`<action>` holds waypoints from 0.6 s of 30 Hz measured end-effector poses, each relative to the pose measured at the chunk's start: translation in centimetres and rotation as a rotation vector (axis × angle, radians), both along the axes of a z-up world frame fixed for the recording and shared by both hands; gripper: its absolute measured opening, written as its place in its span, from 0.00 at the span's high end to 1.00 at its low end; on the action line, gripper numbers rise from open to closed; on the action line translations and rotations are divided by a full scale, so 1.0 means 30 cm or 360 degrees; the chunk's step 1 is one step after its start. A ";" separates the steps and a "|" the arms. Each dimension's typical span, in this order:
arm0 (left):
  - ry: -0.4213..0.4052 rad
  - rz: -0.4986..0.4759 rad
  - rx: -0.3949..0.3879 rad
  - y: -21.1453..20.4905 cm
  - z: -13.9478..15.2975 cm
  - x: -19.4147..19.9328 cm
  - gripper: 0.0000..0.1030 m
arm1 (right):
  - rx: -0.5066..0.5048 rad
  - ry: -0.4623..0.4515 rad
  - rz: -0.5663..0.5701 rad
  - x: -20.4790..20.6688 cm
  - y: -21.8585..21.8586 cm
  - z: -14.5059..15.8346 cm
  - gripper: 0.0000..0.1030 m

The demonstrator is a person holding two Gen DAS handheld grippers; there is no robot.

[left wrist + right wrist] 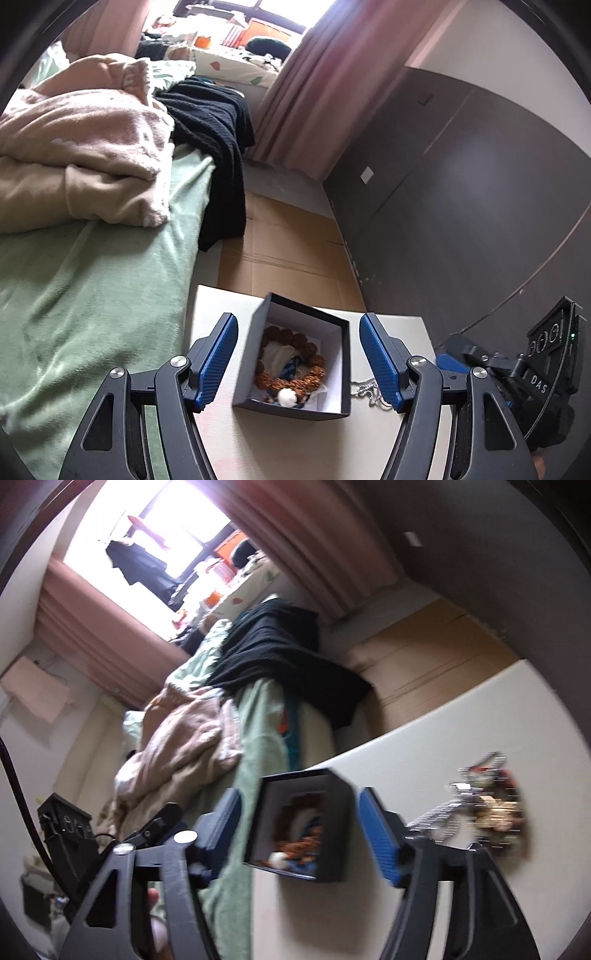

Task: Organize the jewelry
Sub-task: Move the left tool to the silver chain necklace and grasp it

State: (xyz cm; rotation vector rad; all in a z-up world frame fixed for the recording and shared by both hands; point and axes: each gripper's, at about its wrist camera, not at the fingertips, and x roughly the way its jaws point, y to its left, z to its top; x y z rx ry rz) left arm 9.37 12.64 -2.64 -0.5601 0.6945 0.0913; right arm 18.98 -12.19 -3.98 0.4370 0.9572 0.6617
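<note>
A dark open jewelry box (334, 334) with a white lining stands on a white table (229, 310). Inside lies a brown beaded bracelet (295, 380) with a white pompom (287, 398) and blue bits. My left gripper (299, 358) is open, its blue pads on either side of the box without touching it. A silver chain (365, 391) lies on the table just right of the box. In the blurred, tilted right wrist view the same box (332, 790) sits between the open fingers of my right gripper (299, 830). A heap of jewelry (495, 805) with a silver chain lies to its right.
A bed with a green sheet (92, 288), a pink blanket (81, 140) and a black knit garment (218, 140) runs along the table's left. Flattened cardboard (291, 243) covers the floor beyond. A dark wardrobe (461, 192) stands at right. The right gripper's body (546, 362) shows at far right.
</note>
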 end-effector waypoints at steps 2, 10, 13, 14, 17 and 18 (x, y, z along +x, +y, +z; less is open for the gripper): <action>0.0012 -0.0026 0.0013 -0.028 -0.005 0.011 0.33 | -0.0025 0.0010 -0.0044 0.002 -0.057 -0.001 0.31; 0.0054 -0.0191 0.0097 -0.199 -0.020 0.065 0.23 | -0.0074 0.0208 -0.0126 0.029 -0.201 -0.063 0.22; 0.0040 -0.0242 0.0133 -0.266 -0.021 0.074 0.14 | -0.0098 0.0267 -0.0156 0.030 -0.253 -0.084 0.22; 0.0048 -0.0259 0.0147 -0.285 -0.025 0.078 0.14 | -0.0104 0.0275 -0.0166 0.031 -0.267 -0.086 0.22; 0.0081 -0.0303 0.0197 -0.342 -0.045 0.093 0.14 | -0.0112 0.0323 -0.0195 0.036 -0.312 -0.100 0.22; 0.0094 -0.0310 0.0216 -0.357 -0.050 0.097 0.14 | -0.0119 0.0341 -0.0198 0.040 -0.330 -0.108 0.22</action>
